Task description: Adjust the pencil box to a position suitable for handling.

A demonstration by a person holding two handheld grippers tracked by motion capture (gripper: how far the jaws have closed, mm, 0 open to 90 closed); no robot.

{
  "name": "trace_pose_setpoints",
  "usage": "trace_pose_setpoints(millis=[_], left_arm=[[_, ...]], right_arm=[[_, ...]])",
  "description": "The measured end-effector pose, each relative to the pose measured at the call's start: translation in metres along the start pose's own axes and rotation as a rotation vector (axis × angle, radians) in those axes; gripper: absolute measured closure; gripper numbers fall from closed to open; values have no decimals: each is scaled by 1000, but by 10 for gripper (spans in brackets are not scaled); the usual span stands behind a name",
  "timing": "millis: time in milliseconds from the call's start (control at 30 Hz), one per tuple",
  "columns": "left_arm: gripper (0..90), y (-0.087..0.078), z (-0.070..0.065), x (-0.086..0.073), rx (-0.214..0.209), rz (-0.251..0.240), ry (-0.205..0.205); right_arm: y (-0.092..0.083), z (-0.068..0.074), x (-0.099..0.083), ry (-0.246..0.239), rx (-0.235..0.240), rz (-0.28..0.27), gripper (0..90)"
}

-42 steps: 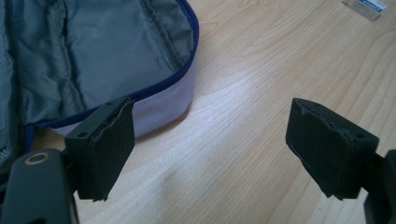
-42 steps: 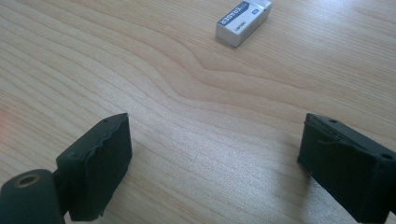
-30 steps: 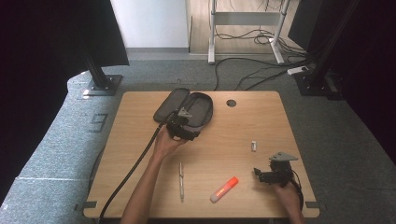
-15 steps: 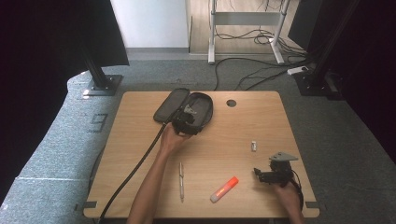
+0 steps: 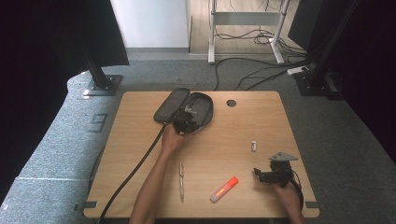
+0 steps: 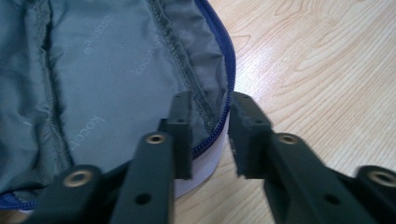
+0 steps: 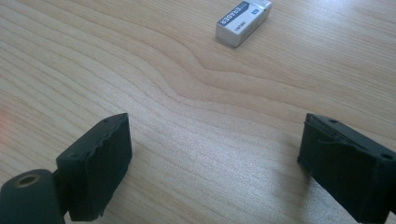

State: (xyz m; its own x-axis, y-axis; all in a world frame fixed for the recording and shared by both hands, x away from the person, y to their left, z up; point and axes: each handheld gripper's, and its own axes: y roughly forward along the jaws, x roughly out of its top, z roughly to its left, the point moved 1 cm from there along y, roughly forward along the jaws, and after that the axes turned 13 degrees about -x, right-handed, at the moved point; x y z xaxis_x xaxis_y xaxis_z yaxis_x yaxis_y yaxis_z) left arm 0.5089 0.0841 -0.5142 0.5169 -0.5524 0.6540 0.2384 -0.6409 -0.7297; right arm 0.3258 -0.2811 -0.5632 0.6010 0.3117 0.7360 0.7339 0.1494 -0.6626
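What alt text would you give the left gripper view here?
The left gripper has just been closing its two black jaws on the zipped rim of an open pencil case, one jaw inside against the grey lining, one outside. Light wooden table lies to the right.

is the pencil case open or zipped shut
Open. In the high view the pencil case lies with its lid flapped back; the left gripper view shows its grey lining and the unzipped blue zipper edge.

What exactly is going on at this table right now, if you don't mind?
A person works at a wooden table. The left gripper has just been closing its jaws over the rim of an open pencil case. The right gripper sits open over bare wood near an eraser. A pen and an orange highlighter lie loose.
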Motion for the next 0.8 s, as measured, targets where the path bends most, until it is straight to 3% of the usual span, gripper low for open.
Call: trace_pose_setpoints(millis=[100, 233, 800], left_arm=[[829, 0, -3, 0, -4, -1, 9], [874, 1, -7, 0, -13, 7, 21], [879, 7, -41, -5, -119, 3, 76]], right_arm=[[0, 0, 0, 1, 0, 0, 89], [0, 0, 0, 1, 0, 0, 89], [0, 0, 0, 0, 0, 0, 89]])
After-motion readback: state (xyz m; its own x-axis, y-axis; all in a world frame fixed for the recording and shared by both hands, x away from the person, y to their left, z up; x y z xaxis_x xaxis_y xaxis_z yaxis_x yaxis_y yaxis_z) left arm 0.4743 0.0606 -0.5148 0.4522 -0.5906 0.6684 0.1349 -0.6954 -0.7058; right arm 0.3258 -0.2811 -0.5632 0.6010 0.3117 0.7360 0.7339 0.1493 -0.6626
